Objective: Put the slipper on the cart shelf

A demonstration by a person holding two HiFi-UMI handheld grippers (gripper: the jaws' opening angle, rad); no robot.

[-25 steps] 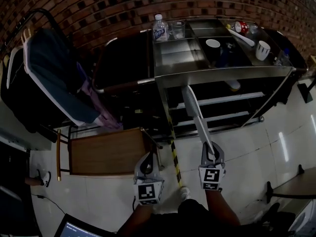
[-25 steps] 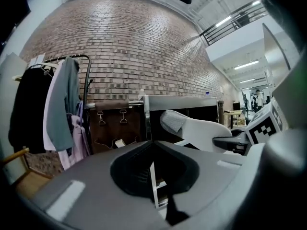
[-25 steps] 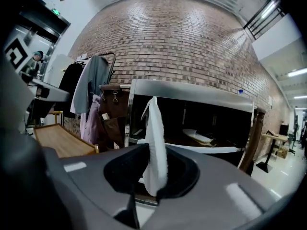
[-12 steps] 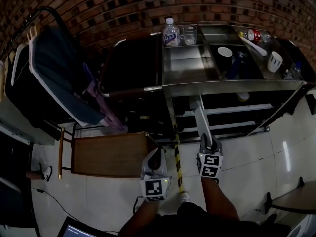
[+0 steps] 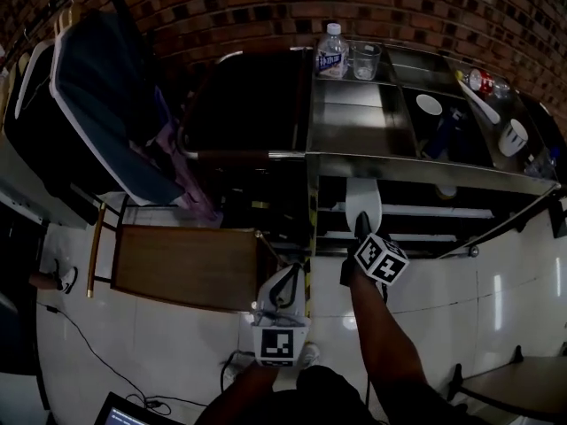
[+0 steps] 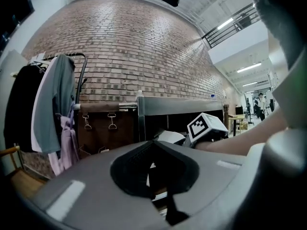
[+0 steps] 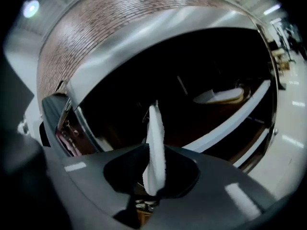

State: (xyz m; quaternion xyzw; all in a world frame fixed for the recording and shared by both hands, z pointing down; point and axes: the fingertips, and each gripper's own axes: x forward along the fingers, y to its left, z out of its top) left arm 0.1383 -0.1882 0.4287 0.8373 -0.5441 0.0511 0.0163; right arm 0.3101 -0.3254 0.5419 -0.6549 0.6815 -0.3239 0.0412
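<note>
Since 1 second ago the right tool has travelled from over the floor tiles up to the cart, and the slipper's far end now reaches under the steel top instead of hanging short of it.

At far left a clothes rack (image 5: 84, 104) holds dark garments and 1 pink one. Just right of it, nearer, stands a wooden chair (image 5: 182, 268). The left tool (image 5: 285, 282) hangs low over the floor beside the chair's right corner; its own view shows the jaws drawn together with nothing between them.

Right of it, the right tool (image 5: 361, 230) is clenched on the near end of the white slipper (image 5: 363, 204), which its own view shows edge-on, pinched across the sole. The slipper points away into the open bay of the cart (image 5: 354, 129), above the pale shelf rail (image 5: 416, 211) and not yet resting on it. Further right in that bay lies another pale thing (image 7: 218, 96); I cannot tell what it is.

The slipper looks thin, light and soft, likely a flat fabric sole that bends easily. Held at 1 end, its free end may sag or catch the rail, so a hold across the sole nearer the middle would probably carry it flatter. It should not break or slip much.
</note>
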